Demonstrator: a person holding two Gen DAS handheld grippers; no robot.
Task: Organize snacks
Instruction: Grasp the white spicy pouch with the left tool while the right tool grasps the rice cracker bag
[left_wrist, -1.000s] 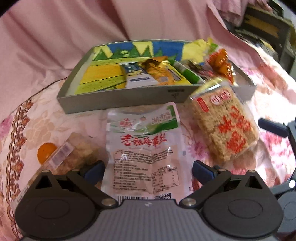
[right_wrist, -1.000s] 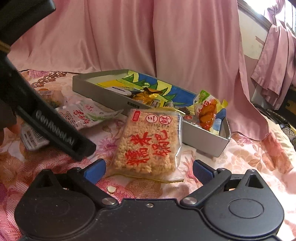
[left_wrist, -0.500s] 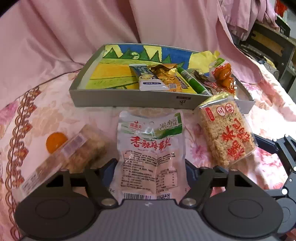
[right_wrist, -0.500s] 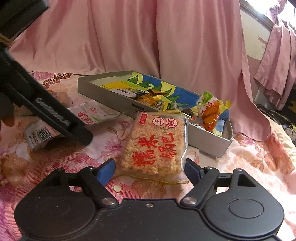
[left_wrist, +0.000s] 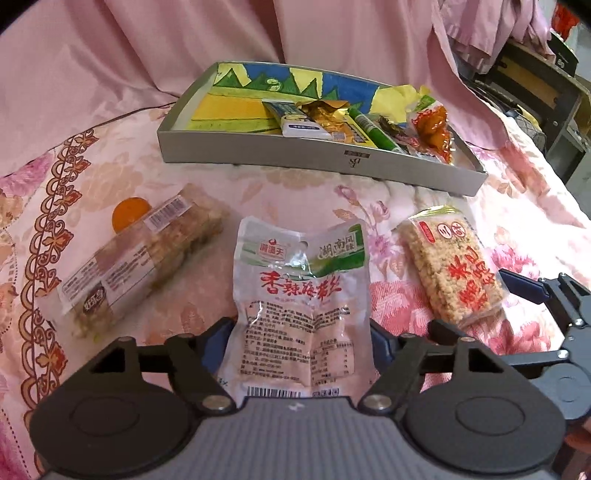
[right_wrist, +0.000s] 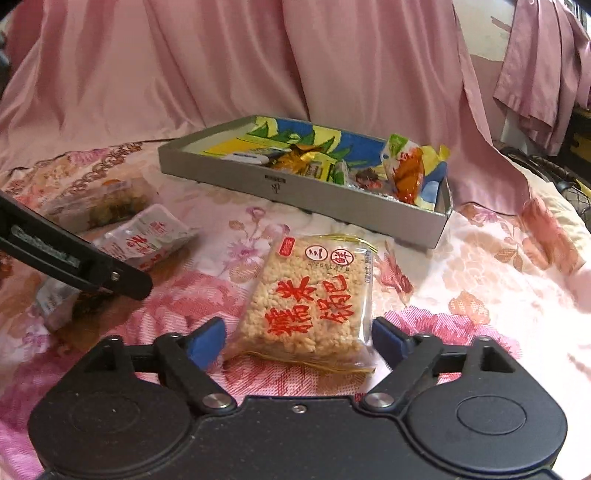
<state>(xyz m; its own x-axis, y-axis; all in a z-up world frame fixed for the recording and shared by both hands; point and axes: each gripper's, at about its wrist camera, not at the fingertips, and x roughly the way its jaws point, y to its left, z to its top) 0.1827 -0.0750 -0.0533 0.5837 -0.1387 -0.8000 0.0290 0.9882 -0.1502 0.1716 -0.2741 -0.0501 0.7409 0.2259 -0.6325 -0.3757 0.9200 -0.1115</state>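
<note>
Floral bedspread (left_wrist: 122, 177), white pouch (left_wrist: 301, 295) between opening left tongs (left_wrist: 295, 343)

A white seaweed pouch (left_wrist: 301, 314), a red-lettered rice-cake pack (right_wrist: 314, 295) and a clear pastry pack (left_wrist: 140, 258) lie flat before the half-filled grey tray (left_wrist: 258, 155).

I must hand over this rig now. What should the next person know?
Left gripper: jaws opening, astride the seaweed pouch, not gripping.
Right gripper: jaws opening, astride the rice cracker pack, not gripping.
Done: several snacks lie in the gray tray.
Left: both these packs, the clear-wrapped cake pack and the orange round snack lie on the floral cloth, outside the tray.
</note>
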